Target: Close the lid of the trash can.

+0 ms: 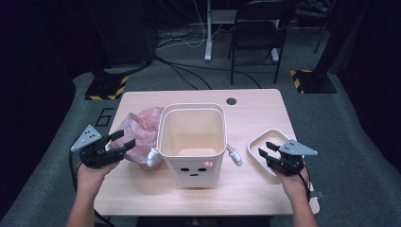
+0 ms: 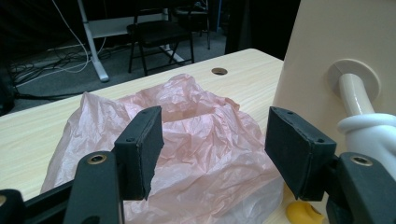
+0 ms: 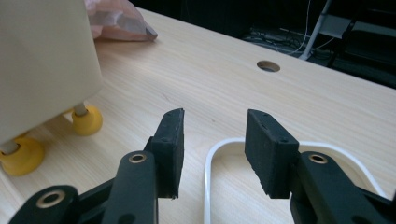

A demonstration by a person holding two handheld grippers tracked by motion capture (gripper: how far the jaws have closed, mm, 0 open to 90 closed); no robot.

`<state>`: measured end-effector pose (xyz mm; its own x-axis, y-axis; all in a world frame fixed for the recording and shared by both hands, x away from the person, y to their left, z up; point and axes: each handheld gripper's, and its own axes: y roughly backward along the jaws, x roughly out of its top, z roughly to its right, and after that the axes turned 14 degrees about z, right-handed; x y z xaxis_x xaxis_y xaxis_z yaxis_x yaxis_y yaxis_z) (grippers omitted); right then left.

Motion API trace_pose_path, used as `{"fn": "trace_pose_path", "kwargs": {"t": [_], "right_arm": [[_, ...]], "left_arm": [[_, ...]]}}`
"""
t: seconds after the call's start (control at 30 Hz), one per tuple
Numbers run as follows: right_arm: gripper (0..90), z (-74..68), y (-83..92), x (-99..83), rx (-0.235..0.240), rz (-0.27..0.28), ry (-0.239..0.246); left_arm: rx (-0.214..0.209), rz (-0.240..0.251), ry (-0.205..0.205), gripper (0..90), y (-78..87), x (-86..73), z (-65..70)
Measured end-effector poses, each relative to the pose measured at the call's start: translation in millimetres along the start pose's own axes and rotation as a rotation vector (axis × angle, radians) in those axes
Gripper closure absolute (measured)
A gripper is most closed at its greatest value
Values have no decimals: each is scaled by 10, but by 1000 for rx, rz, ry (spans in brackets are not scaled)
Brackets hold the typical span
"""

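Lid (image 1: 265, 146) lies flat, long axis running away from the person, under the right tool's (image 1: 269, 150) empty, parted jaws.

On the bench (image 1: 142, 189) the bin (image 1: 191, 142) stands mid-way, the bag (image 1: 139, 130) touching its left, the lid (image 1: 257, 146) apart at its right, a chair (image 1: 257, 33) behind

Black hand-held gripper (image 1: 112, 143), grey three-cornered plate (image 1: 86, 137)
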<state>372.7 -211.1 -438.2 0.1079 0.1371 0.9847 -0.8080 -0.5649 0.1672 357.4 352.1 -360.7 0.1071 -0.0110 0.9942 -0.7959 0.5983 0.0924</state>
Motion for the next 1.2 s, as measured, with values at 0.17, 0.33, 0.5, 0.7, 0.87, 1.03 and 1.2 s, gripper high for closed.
{"fn": "trace_pose_path", "kwargs": {"t": [0.17, 0.33, 0.5, 0.7, 0.87, 1.03, 1.2], "right_arm": [[569, 15, -48, -87, 7, -46, 7], [577, 21, -95, -156, 26, -77, 3], [599, 35, -154, -256, 53, -137, -13], [626, 89, -227, -376, 58, -218, -26], [657, 152, -246, -454, 61, -262, -61], [709, 178, -270, -511, 76, -294, -78], [764, 185, -315, -556, 86, -339, -72]], "left_arm": [[-3, -2, -4, 368, -5, -1, 9], [-6, -8, -5, 369, -16, -10, 13], [-10, -7, -6, 370, -18, -10, 21], [-11, -5, -9, 370, -11, -7, 17], [-10, -5, -7, 370, -8, -8, 12], [-7, -4, -3, 370, -1, -8, 6], [-6, -1, -3, 370, 8, -5, -1]]}}
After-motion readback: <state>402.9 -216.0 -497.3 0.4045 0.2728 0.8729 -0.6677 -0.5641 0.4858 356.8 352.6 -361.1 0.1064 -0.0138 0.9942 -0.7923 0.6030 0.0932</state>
